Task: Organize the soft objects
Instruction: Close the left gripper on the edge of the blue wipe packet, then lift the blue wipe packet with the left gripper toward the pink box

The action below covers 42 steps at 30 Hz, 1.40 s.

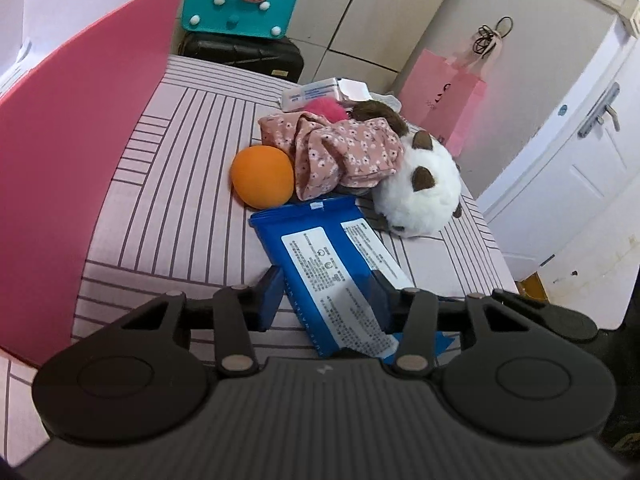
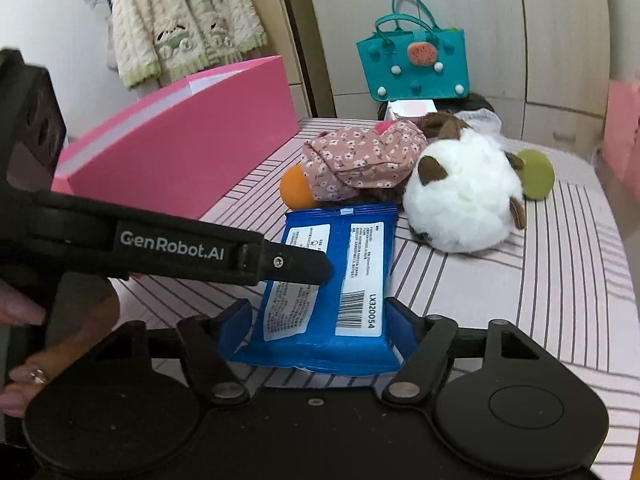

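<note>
I am leaning over a bed with a pink striped sheet, holding a gripper in each hand. Everything below is placed relative to the blue wipes packet, which lies flat on the sheet near me.

To the left of the packet stands a large pink box, open at the top, probably where the soft things should go. Beyond the packet and to its right lies a white plush toy with brown ears, its edge near the packet's far corner. Directly beyond the packet, a pink floral cloth is heaped, partly draped over the plush. Just beyond the packet's far left corner sits an orange foam ball, tucked against the cloth.

My right gripper straddles the packet's near end, blue pads beside its two sides; I cannot tell whether they press. My left gripper is clamped across the packet from the left, one finger lying over its top.

The risk, as I judge it: the packet is slick and soft, so two grips pulling unevenly could twist it or let it slide out. Lifting carelessly toward the box could also drag the cloth and roll the ball off the bed.
</note>
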### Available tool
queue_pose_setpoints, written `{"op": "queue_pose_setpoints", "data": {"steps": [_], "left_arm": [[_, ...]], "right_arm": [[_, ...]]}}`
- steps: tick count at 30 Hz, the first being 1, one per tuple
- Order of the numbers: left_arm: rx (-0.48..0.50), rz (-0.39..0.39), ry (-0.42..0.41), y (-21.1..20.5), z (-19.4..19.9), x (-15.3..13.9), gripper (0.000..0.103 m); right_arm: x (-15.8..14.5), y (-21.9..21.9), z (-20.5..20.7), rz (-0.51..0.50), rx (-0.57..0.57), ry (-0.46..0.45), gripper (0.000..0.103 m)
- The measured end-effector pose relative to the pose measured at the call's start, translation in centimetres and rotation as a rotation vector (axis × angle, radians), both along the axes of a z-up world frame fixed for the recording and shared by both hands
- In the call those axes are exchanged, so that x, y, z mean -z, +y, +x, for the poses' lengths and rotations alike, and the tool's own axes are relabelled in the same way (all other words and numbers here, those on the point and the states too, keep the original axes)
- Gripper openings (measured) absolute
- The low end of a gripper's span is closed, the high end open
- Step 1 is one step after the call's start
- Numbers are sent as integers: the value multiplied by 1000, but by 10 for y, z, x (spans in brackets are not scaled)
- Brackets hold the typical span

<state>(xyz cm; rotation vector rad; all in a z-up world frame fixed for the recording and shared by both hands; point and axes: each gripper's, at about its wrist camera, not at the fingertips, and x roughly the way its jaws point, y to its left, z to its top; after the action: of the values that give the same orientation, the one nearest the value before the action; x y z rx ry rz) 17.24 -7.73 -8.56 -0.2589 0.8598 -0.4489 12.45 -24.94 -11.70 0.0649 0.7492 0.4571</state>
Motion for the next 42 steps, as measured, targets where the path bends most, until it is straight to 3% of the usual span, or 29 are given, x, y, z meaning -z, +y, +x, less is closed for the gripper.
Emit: {"op": "queue_pose_setpoints", "data": {"steps": [3,6,8,12,19,20,22,24,26,30,34,42], "left_arm": [[-15,-4,19,1,2,-1,45],[18,18,16,0,3,-1,43],[35,50,12,-1,3,-2,39],[90,105,16,-5,2,-5,41],[62,61,46,-6,-2,-5,40],[53,47,50,-4,-2,-4,40],[35,55,42,-2,-2,-4,27],[26,81,17,-4,-6,-3,24],[17,102,-4,-7,-11,-4,24],[5,153,-53,-19,-17,-6,23],[5,171,-86,-25,-20,-7,22],[28,161,-45,-23,-17,-10,22]], "right_arm": [[0,-10,4,86,-17,51,73],[-1,-18,6,100,-12,83,56],[-1,-22,8,109,-29,103,53],[-1,-28,16,125,-63,143,49],[2,-22,8,90,-53,92,41],[4,-24,7,107,-36,87,38],[10,-38,7,187,13,98,26],[17,-51,10,266,30,119,19],[19,-54,10,290,24,120,18],[17,-43,4,216,10,66,18],[17,-43,0,210,11,59,18],[6,-41,-6,187,8,86,15]]}}
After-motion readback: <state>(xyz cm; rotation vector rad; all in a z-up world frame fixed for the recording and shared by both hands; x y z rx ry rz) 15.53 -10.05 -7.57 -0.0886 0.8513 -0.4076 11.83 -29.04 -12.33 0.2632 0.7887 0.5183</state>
